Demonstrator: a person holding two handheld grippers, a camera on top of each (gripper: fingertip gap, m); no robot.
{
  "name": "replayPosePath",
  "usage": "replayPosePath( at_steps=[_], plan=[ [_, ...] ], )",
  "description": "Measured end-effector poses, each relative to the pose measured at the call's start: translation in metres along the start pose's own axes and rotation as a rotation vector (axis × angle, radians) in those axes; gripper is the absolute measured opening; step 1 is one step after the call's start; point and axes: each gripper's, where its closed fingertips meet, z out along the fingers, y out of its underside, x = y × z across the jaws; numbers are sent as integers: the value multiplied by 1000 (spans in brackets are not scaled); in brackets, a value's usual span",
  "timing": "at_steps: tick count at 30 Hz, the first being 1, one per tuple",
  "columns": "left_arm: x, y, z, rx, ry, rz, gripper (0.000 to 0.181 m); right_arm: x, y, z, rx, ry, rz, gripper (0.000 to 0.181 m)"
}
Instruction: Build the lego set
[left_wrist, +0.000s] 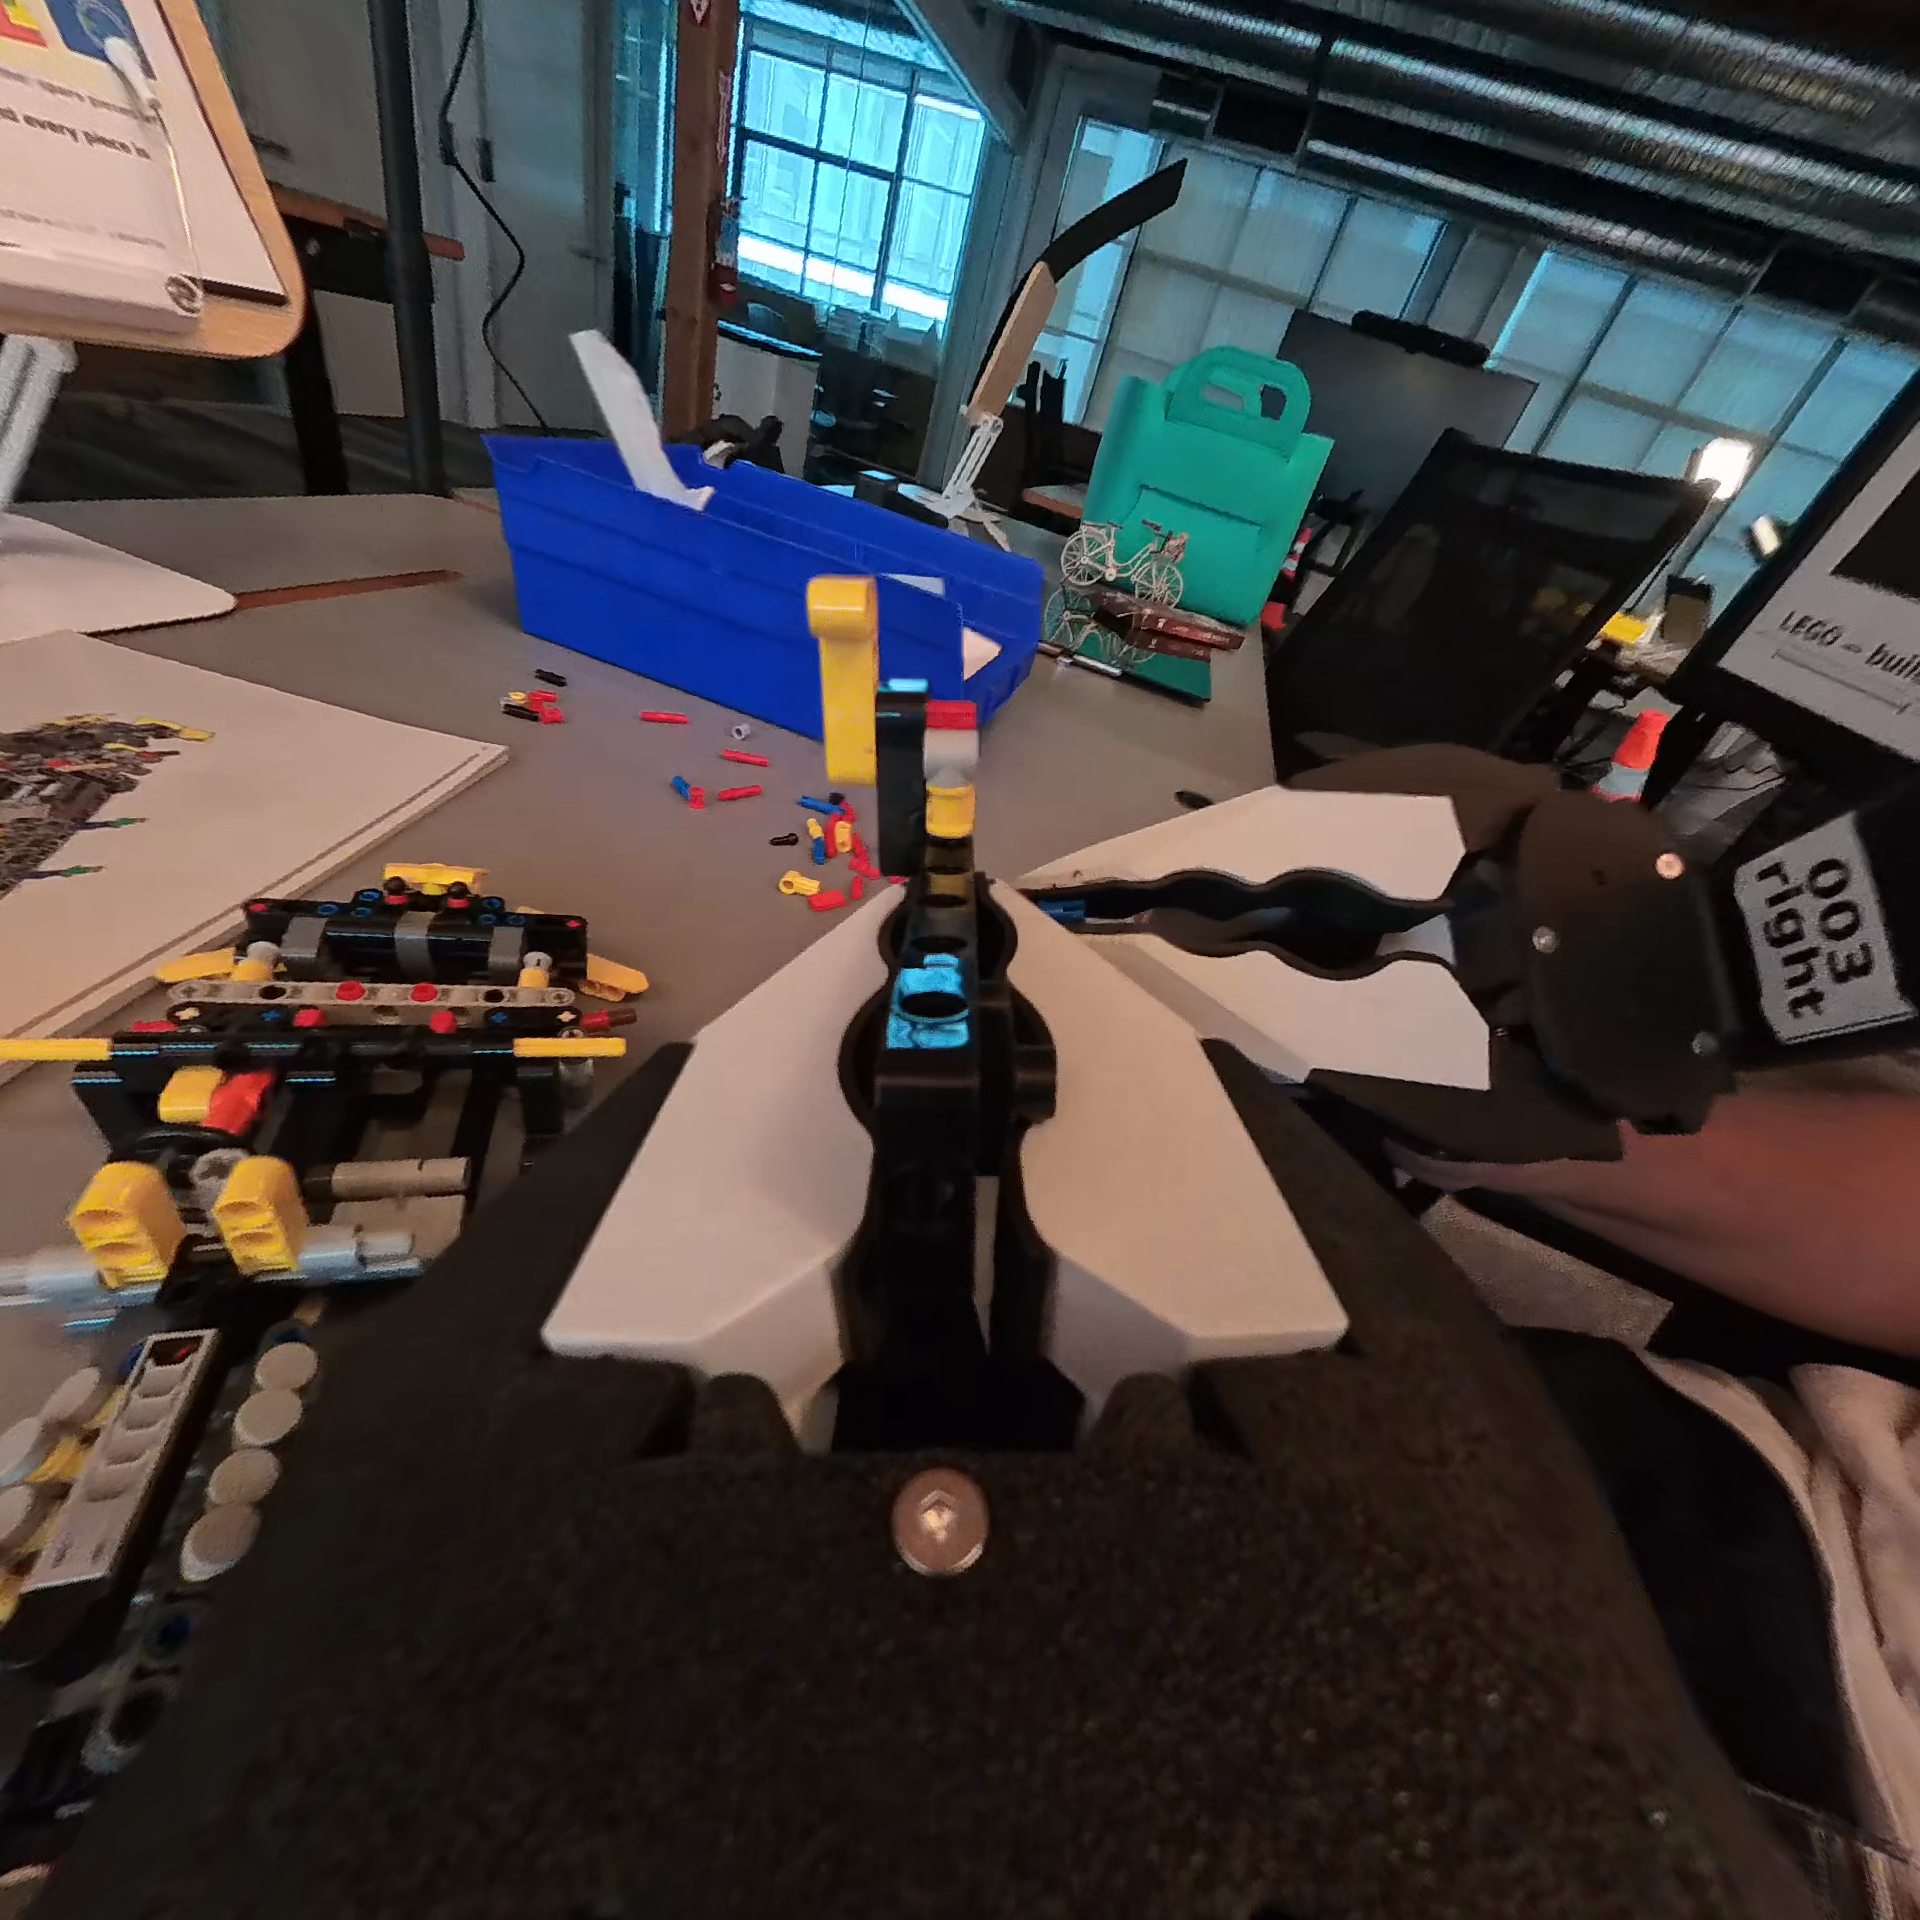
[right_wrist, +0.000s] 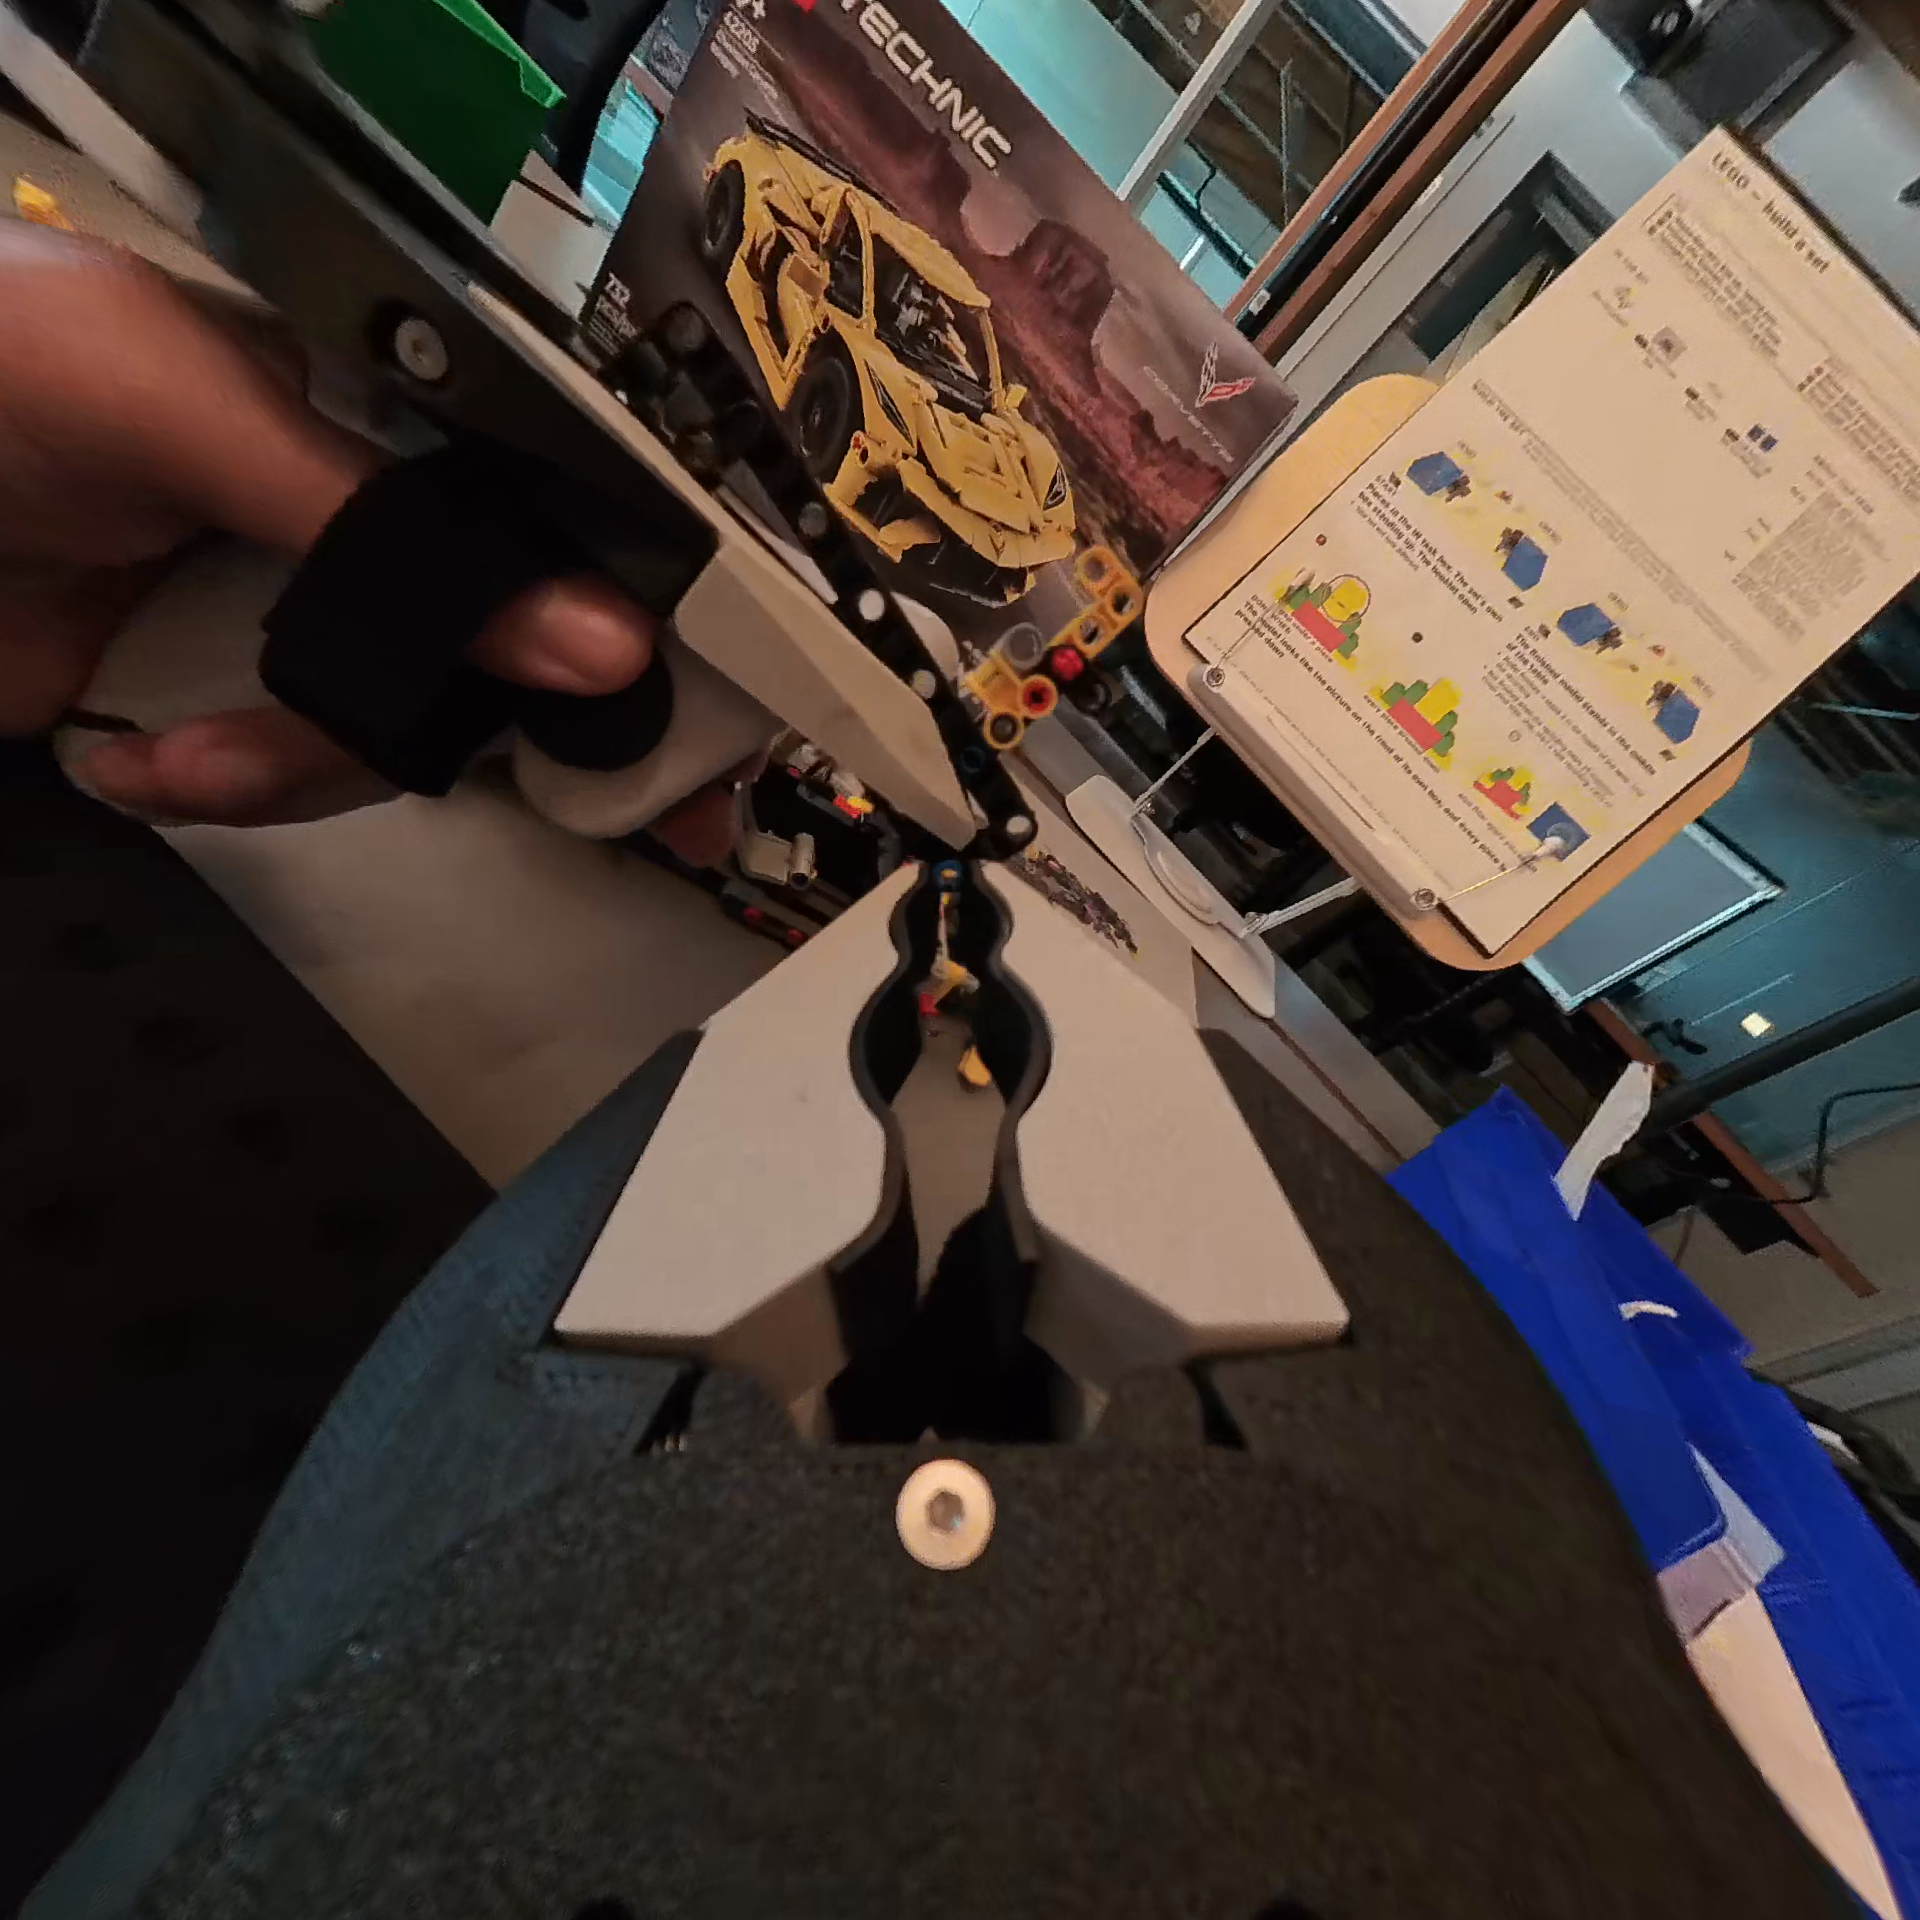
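From the left wrist camera, the left gripper (left_wrist: 940, 914) clamps its white fingers (left_wrist: 727, 1174) around a long black beam (left_wrist: 928, 1023), held above the grey table (left_wrist: 623, 810). The beam is pierced with round holes, one lined in light blue, and its far end carries a yellow angled piece (left_wrist: 847, 681), a red-capped peg (left_wrist: 951, 743) and a yellow bush. To the left on the table sits a partly built frame (left_wrist: 343, 1029) of black, grey and yellow parts, with loose red, blue and yellow pins (left_wrist: 821, 831) scattered beyond it before a blue bin (left_wrist: 748, 603). The right gripper (left_wrist: 1049, 912) reaches in from the right, its dark wavy pads pinched on a small blue pin (left_wrist: 1060, 912).

From the right wrist camera, the right gripper (right_wrist: 948, 878) points at the end of the same black beam (right_wrist: 904, 665), its tips nearly together around a small blue piece (right_wrist: 945, 871). A hand (right_wrist: 208, 582) works the left gripper (right_wrist: 971, 821). Behind stand the set's box (right_wrist: 935, 343) showing a yellow car, and an instruction sheet (right_wrist: 1621, 520) on a stand.
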Motion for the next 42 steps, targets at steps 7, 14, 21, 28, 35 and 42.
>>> replayPosePath(
  at_steps=[7, 14, 21, 28, 35, 42],
  plan=[
    [-1, -3, -1, 23, 54, -93, 10, 1, -2, 0, 32, -29, 33, 3],
    [2, -3, -1, 25, 55, -70, 9, 2, -5, -3, 57, -42, 56, 3],
    [-2, -2, -1, 20, 44, -92, 9, 0, -2, 1, 42, -55, 59, 3],
    [-4, 5, 1, -32, -48, 71, 10, -3, 4, 2, 2, -50, 23, 3],
    [-3, 2, -1, -9, 14, -31, 10, -3, 3, 2, 19, -59, 16, 3],
    [0, 6, 2, -37, 4, 16, 10, -4, 3, 2, 16, -64, 26, 3]
  ],
)
